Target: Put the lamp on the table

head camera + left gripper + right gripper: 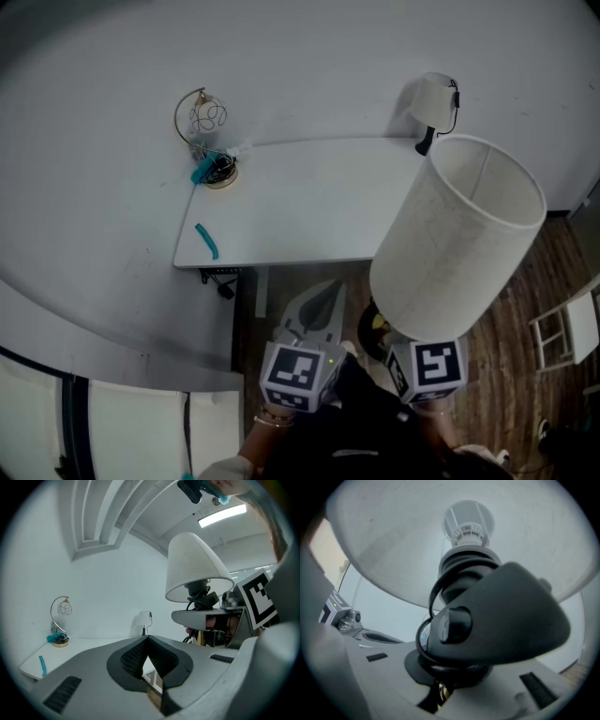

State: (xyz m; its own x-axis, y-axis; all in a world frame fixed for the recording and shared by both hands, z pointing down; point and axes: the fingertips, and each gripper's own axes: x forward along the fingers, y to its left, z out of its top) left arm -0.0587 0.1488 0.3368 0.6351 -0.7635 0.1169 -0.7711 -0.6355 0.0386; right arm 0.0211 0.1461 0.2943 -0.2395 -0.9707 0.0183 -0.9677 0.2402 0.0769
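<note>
While R gripper (443, 684) fingers clamp lamp (459, 234) (dark base), L gripper (147, 640) fingers shut, empty.

The head view looked steeply down at the worktop (309, 202); both gripper views faced level, sharing the lamp (197, 566).

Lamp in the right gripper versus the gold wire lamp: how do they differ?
The held lamp has a wide white shade; the gold wire lamp is a bare hoop. The held lamp sits in the right gripper, off the table; the gold wire lamp stands on it. Both are lamps.
</note>
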